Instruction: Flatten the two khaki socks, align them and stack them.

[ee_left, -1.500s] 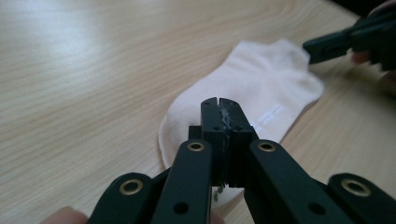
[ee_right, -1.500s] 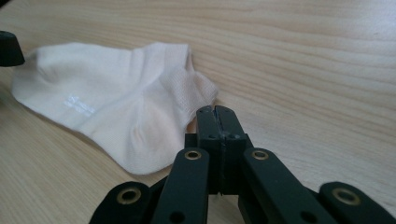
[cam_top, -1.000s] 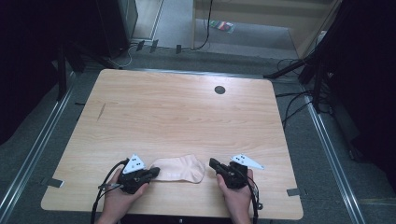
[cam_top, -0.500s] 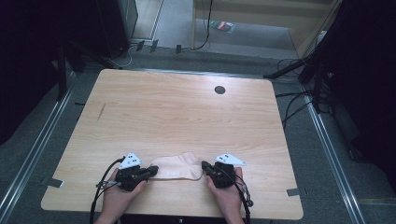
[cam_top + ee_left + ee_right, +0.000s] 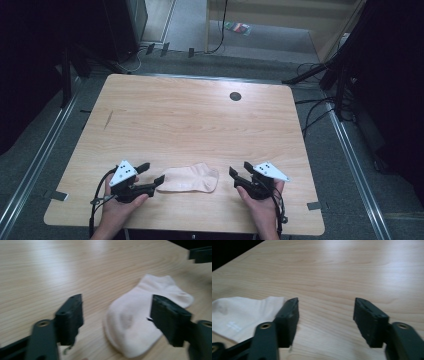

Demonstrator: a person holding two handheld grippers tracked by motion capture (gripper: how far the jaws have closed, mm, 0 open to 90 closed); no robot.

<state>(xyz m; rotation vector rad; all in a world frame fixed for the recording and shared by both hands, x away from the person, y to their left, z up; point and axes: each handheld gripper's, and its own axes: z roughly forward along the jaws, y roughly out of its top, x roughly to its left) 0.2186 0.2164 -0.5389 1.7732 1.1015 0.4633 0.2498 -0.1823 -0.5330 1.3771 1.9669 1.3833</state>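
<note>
Now both tools have let go: compared with a second ago, when each was clamped on an end of the sock, the left tool [image 5: 152, 174] and right tool [image 5: 239, 172] have just been opening their jaws and nothing sits pinched between either pair

Sock [image 5: 191, 179] lies flat on the bench [image 5: 200, 125], near the front edge, between the two tools. It looks shorter and thicker than in the earlier high view, with one rounded doubled end in the left gripper view, so my read is it's been folded over and the release is the end of that fold step. Can't confirm layer count from here

Left tool: jaws wide apart, sock [image 5: 140, 320] seen through the gap but lying beyond the tips on the bench, pads not pressing on it. In the high view one tip sits just at the sock's left edge, touching or nearly, can't tell which

Right tool: jaws also spread, bare bench between them; sock [image 5: 244, 315] sits off to the side, behind one jaw. In the high view there's clear wood between this tool and the sock, more gap than half a second ago, so it has backed off

Pose: both hands low at the front edge of the bench, forearms coming in from the bottom, tools roughly level and pointing inward toward each other across the sock, grey plates on top

If folding is the job, next is either a second fold or leave it
</note>
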